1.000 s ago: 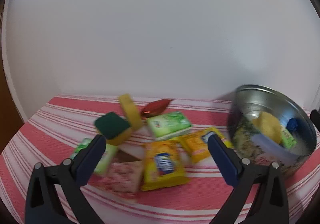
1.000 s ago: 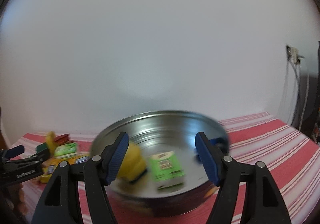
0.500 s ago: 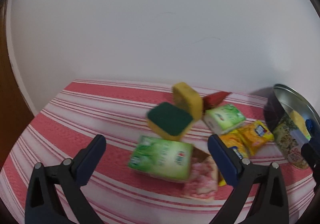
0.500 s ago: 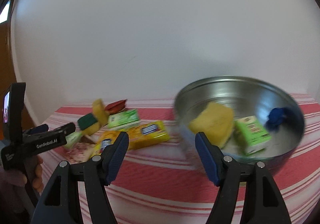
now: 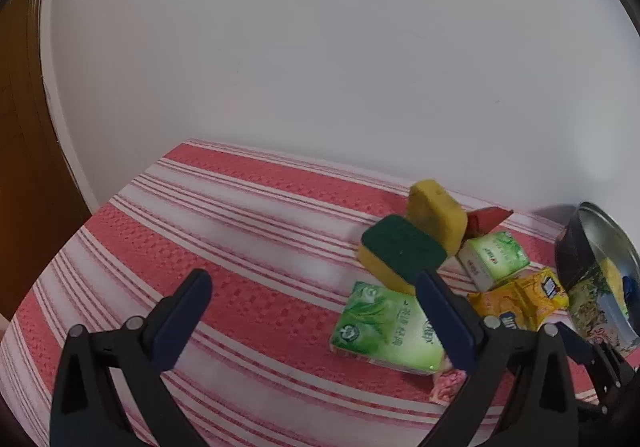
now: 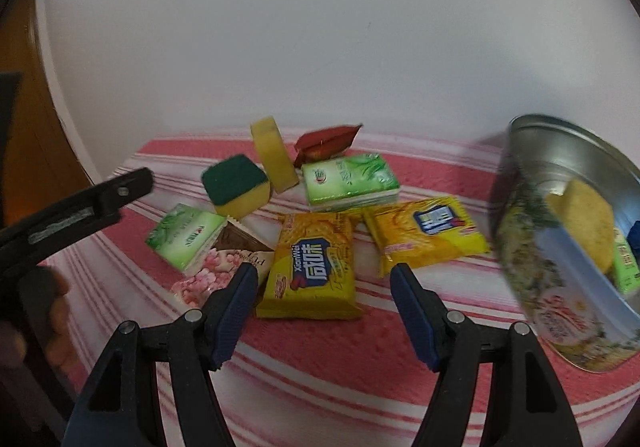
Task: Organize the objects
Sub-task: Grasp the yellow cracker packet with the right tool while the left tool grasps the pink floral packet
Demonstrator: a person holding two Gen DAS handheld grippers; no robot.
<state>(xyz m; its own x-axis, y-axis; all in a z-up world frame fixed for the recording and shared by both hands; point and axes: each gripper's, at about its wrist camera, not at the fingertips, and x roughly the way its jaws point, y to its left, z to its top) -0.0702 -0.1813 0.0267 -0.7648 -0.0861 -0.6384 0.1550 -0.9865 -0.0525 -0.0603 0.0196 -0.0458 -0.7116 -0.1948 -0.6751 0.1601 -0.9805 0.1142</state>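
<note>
A pile of objects lies on the red-striped cloth [image 5: 240, 247]. My left gripper [image 5: 312, 283] is open and empty, hovering left of a green tissue pack [image 5: 384, 331] and a green-topped sponge [image 5: 400, 247]. My right gripper [image 6: 324, 275] is open too, low over the near end of a yellow cracker pack [image 6: 316, 275], not touching it. A second yellow pack [image 6: 428, 235], a larger tissue pack [image 6: 348, 179], a yellow sponge [image 6: 274, 155], a red packet [image 6: 326, 143] and a pink packet [image 6: 212, 271] lie around it. The round tin [image 6: 568, 243] at the right holds a sponge, a green box and something blue.
A white wall closes the back of the table. A brown wooden surface [image 5: 24, 167] stands beyond the cloth's left edge. A hand [image 6: 52, 307] holds the left gripper [image 6: 80, 199] at the left of the right wrist view. Bare cloth stretches left of the pile.
The right gripper swung left from above the tin to the pile, down near the yellow cracker pack. The left gripper shifted left, so the pile now sits at its right.
</note>
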